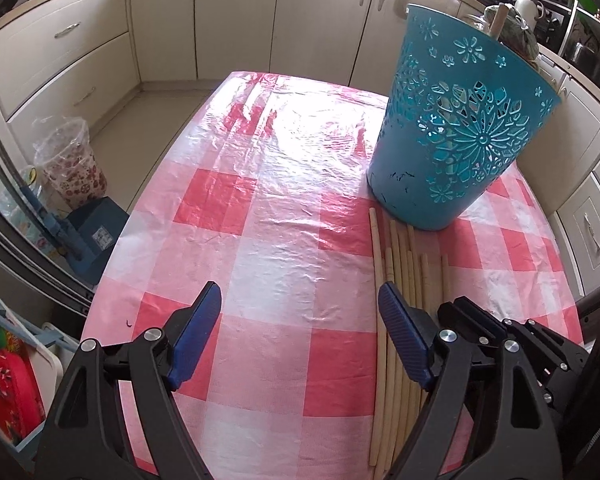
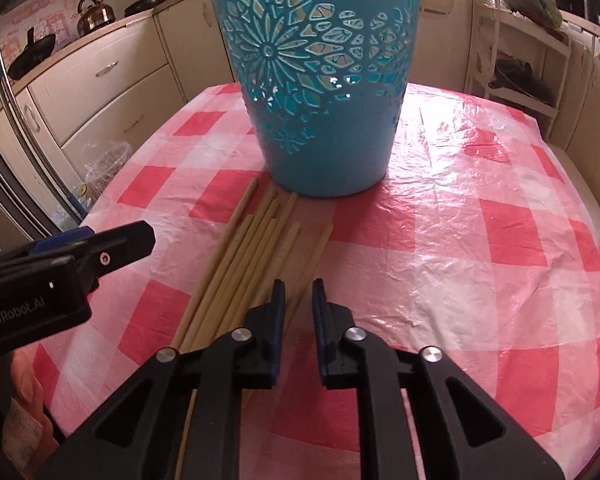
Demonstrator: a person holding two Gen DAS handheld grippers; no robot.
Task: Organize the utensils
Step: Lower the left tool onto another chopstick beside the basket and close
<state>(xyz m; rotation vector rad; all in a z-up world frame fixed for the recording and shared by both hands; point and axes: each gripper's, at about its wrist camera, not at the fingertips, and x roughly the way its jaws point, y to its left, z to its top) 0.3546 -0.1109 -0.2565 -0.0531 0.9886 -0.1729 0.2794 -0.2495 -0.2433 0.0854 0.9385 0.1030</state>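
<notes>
- Hovering over the near part of the table, the left gripper point(image 1: 300, 300) is standing with its blue-padded jaws wide apart and nothing between them; its right-hand finger is lying over the near ends of the bamboo chopsticks point(image 1: 400, 264).
- In the right wrist view the left gripper's black finger is reaching in from the left edge, just beside the bundle.
- The right gripper point(image 2: 299, 292) is pointing down at the same bundle with its jaws drawn nearly together, leaving only a narrow slot; one chopstick at the bundle's right edge is running into that slot, and I cannot tell whether the pads are pinching it.
- The chopsticks are lying flat and roughly parallel on the red-and-white checked plastic tablecloth point(image 1: 260, 240), their far tips fanning slightly and ending right at the foot of the basket.
- The teal plastic basket point(image 1: 456, 120), cut through with flower patterns, is standing upright on the table just beyond the chopsticks; a wooden tip is showing above its far rim.
- Beyond the table, cream kitchen cabinets point(image 1: 236, 20) are lining the walls, a steel kettle point(image 2: 94, 14) is sitting on the counter, and a floral bin point(image 1: 70, 164) with a plastic liner is standing on the floor.
</notes>
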